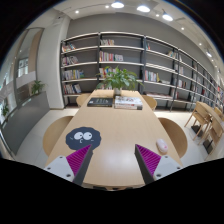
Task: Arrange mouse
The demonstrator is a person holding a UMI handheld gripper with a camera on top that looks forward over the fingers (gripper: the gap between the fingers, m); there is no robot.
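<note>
— Where does the mouse (pixel 162 146) lie?

— On the wooden table (pixel 115 125), ahead and to the right of the hand-held gripper (pixel 113 156), apart from it.

— And the fingers?

— Spread wide, nothing between them. A round dark mouse pad (pixel 82 137) with cartoon eyes lies just beyond the left finger (pixel 78 160).

— Farther off?

— Books (pixel 113 102) and a potted plant (pixel 120 77) at the table's far end, chairs (pixel 174 135) beside it, bookshelves (pixel 125 55) behind.

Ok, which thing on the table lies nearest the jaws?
The dark round mouse pad, just ahead of the open jaws; the mouse lies further aside, the books at the far end.
</note>
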